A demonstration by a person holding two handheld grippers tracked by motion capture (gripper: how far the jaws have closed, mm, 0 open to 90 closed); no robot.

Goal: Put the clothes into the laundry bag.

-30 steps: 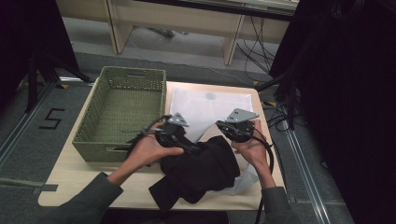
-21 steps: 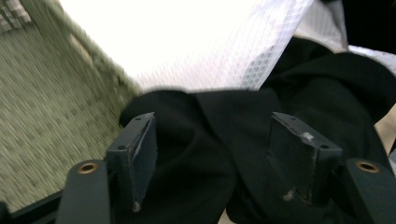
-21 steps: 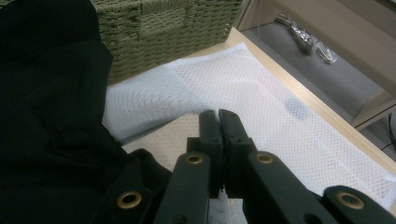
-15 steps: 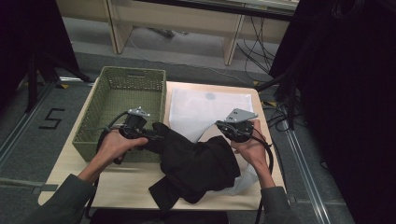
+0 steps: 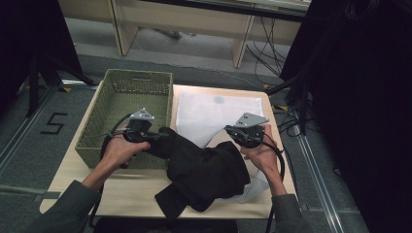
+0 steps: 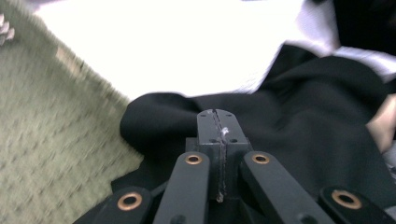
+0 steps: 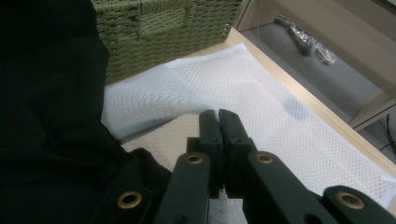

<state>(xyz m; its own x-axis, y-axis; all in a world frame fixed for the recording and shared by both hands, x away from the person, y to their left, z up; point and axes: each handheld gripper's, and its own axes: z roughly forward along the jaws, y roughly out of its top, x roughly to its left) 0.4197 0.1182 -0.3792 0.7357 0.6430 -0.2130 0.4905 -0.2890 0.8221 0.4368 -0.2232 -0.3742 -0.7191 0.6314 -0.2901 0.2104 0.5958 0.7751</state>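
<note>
A: How do the hands sit?

B: The left hand (image 5: 119, 150) reaches forward over the near wall of the green woven rectangular basket (image 5: 97, 132), carrying the left gripper (image 5: 163, 137) turned toward the middle of the counter (image 5: 121, 194). The right hand (image 5: 262, 153) holds the right gripper (image 5: 232, 132) above the white mesh bag (image 5: 214, 114).

A: Anything in the basket?

B: One end of the crumpled black cloth garment (image 5: 204, 170) is draped over its near right corner (the rest lies heaped on the counter, partly over the mesh bag). The basket floor looks bare.

A: And the grippers?

B: The left gripper's jaws are pressed together, pinching a fold of the garment. The right gripper's jaws are closed too, with a fold of the garment just beside them; whether they pinch it I cannot tell.
</note>
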